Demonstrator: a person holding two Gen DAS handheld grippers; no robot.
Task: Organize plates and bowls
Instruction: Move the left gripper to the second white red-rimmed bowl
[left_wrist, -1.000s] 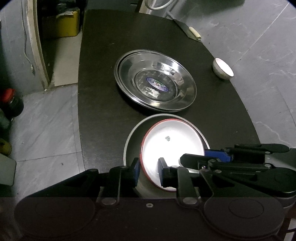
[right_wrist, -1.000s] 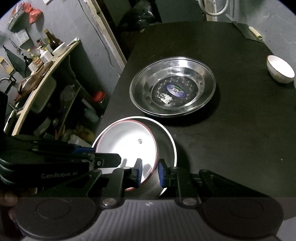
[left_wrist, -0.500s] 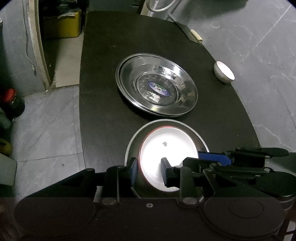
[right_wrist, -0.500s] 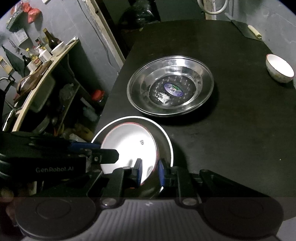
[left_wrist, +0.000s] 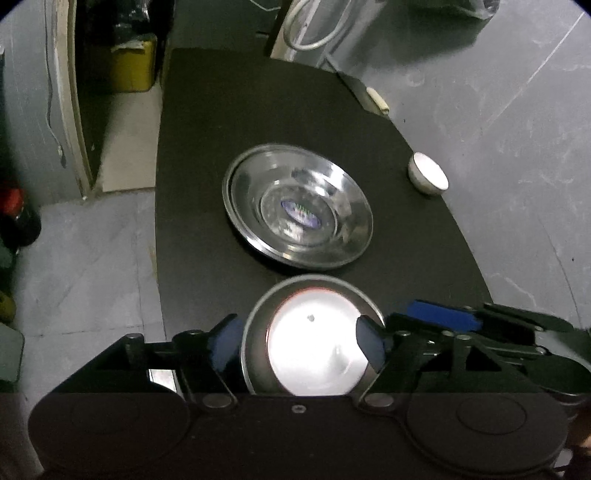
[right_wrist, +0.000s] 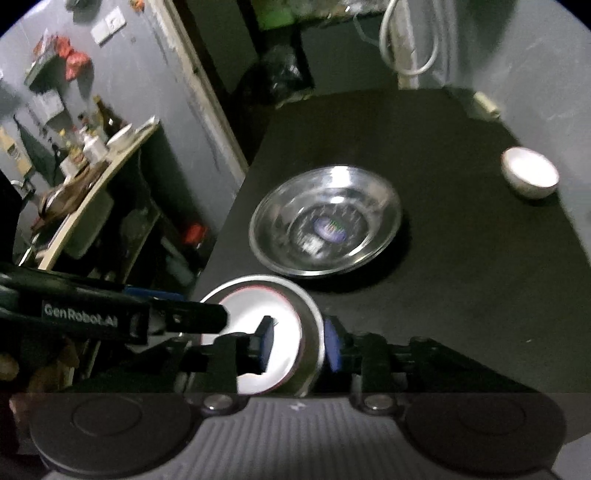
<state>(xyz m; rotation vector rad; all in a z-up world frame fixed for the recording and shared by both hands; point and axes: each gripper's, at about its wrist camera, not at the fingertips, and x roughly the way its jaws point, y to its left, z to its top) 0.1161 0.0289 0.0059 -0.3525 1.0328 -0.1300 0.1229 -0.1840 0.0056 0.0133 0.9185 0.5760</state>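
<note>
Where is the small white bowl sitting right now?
In both wrist views the small white bowl stands alone near the black table's right edge, right of the steel plate.

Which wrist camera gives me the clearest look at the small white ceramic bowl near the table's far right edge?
The right wrist view: the small white ceramic bowl appears larger there, rim and outer wall both visible, though slightly blurred. The left wrist view shows the same bowl smaller and farther off, standing apart from the large steel plate.

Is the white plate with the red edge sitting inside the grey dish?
Yes. The white plate lies flat inside the grey dish, whose rim rings it.
</note>
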